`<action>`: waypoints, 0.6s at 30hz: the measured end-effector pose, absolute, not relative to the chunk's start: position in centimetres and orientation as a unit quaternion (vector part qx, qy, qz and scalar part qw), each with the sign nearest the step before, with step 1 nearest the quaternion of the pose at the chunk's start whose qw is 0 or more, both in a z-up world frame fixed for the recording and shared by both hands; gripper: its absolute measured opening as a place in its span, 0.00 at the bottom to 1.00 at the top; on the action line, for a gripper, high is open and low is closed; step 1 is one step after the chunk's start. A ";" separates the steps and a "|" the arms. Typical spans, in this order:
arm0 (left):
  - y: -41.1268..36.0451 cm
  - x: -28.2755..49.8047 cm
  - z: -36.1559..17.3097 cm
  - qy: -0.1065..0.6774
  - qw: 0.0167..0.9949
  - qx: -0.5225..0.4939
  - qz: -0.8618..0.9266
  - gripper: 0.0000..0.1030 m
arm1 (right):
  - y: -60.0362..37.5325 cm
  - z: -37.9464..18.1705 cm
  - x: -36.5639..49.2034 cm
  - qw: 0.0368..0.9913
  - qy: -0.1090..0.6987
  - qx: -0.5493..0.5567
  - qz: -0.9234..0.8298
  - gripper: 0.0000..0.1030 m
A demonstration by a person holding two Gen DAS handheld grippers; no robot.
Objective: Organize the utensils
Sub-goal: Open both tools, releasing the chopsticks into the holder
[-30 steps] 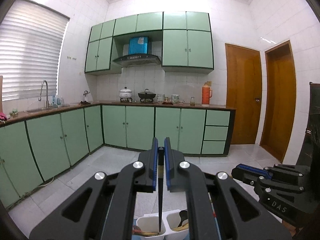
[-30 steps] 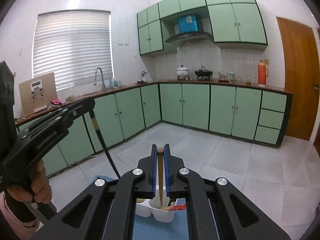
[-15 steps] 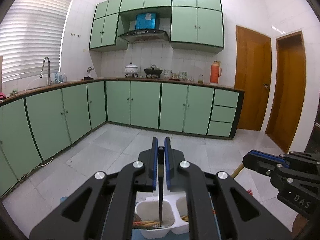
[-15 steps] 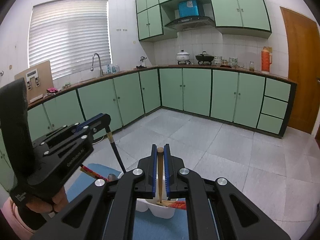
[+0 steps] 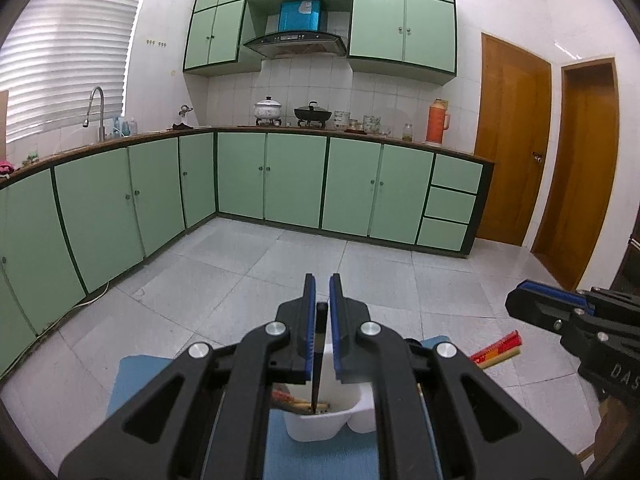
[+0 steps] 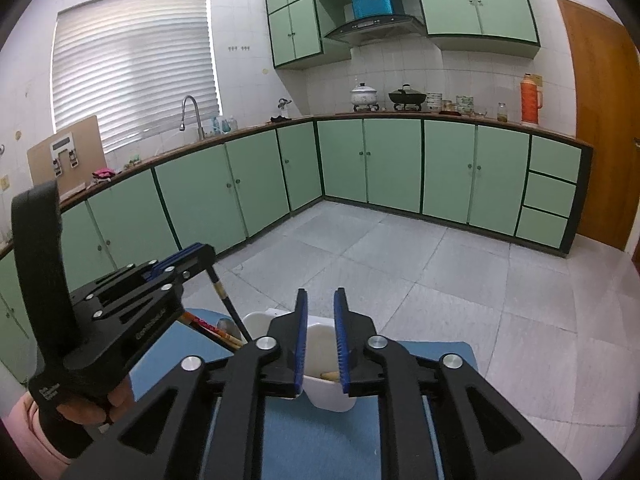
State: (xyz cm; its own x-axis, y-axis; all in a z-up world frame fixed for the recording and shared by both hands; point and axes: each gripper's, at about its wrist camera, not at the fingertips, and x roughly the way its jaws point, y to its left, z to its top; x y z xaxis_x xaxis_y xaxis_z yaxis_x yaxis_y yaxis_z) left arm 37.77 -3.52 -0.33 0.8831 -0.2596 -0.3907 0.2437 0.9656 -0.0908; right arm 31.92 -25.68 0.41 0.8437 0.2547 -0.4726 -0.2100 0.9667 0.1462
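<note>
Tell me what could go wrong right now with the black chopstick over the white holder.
1. The left gripper pinches the black chopstick with its tip low in the white holder; pushing further could tip the light holder.
2. Red and wooden chopsticks lean far out over the rim and might slide onto the blue mat.
3. The open right gripper hangs right above the holder, close to the left one, so the two could bump.

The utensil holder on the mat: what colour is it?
White; the utensil holder shows best in the right wrist view, on the blue mat.
</note>
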 end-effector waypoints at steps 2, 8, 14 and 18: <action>-3.3 37.2 0.1 0.199 0.971 -0.021 -0.128 0.19 | -26.1 0.7 31.3 0.961 0.247 0.049 0.118 0.21; -2.6 34.2 1.5 0.178 0.976 -0.026 -0.124 0.48 | -27.2 2.2 28.6 0.967 0.220 0.061 0.110 0.38; -2.0 29.7 2.2 0.159 0.980 -0.017 -0.116 0.76 | -27.7 2.7 24.9 0.971 0.199 0.075 0.106 0.62; -1.4 26.4 2.5 0.155 0.982 -0.012 -0.110 0.84 | -27.6 2.5 22.2 0.973 0.191 0.075 0.102 0.74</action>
State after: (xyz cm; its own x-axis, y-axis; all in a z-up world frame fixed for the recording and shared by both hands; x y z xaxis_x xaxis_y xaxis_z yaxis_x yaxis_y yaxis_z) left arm 26.40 -1.39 2.46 0.9279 -0.2200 -0.3009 0.2124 0.9755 -0.0582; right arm 22.18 -27.58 2.47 0.9065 0.2275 -0.3558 -0.1706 0.9680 0.1843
